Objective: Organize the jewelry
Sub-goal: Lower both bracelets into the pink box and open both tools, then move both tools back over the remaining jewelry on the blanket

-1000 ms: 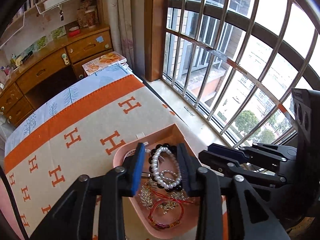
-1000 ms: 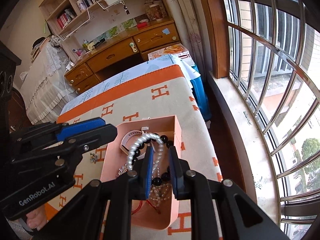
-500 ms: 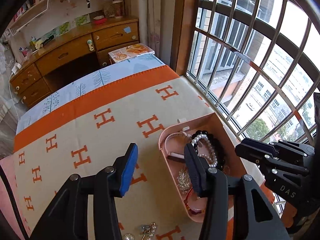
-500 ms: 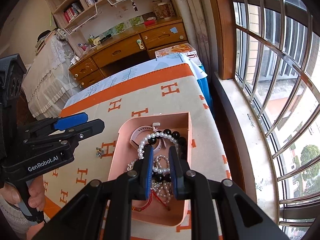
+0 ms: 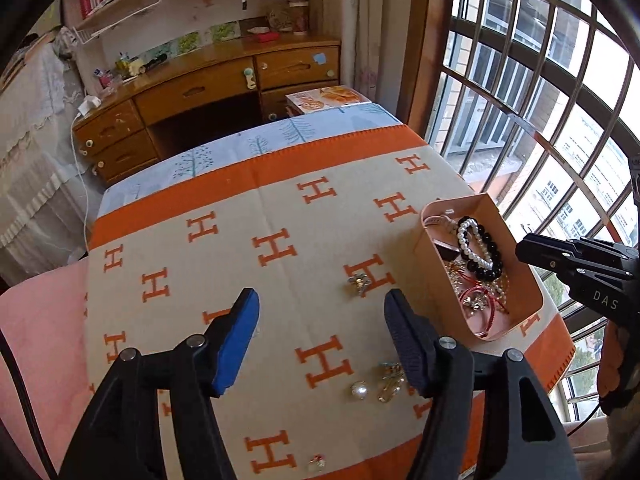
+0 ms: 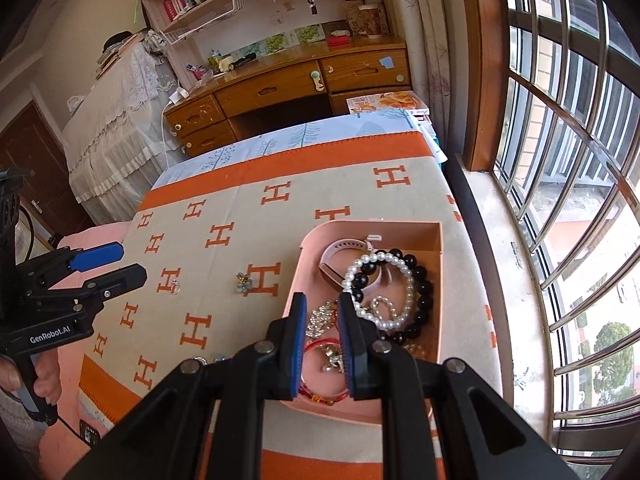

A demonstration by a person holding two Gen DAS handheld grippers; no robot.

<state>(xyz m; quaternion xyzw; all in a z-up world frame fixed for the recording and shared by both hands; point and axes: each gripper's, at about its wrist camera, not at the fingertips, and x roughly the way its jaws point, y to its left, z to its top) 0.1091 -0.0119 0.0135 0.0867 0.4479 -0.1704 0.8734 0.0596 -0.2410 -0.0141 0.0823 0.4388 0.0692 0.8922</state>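
A pink box (image 6: 434, 240) (image 5: 430, 272) on the orange and beige H-pattern cloth (image 5: 280, 216) holds a pearl bracelet (image 6: 394, 292), a black bead bracelet (image 6: 420, 280), a pink watch band (image 6: 344, 252) and red string pieces (image 6: 320, 346). My right gripper (image 6: 322, 320) hovers over the box's near part, jaws slightly apart, nothing between them. My left gripper (image 5: 320, 328) is open and empty above the cloth, left of the box. Loose on the cloth lie a flower brooch (image 5: 359, 282) (image 6: 242, 282), a pearl earring (image 5: 359, 390), a gold piece (image 5: 390, 380) and a small ring (image 6: 175, 289).
A barred window (image 6: 560, 160) runs along the right. A wooden desk with drawers (image 5: 208, 92) and shelves stands behind the table. A pink cloth (image 5: 40, 320) covers the table's left side. A small ornament (image 5: 317, 462) lies near the cloth's front edge.
My left gripper has swung left, away from the box, and opened wider over the cloth. My right gripper has stayed over the box and opened slightly; the pearl bracelet lies in the box.
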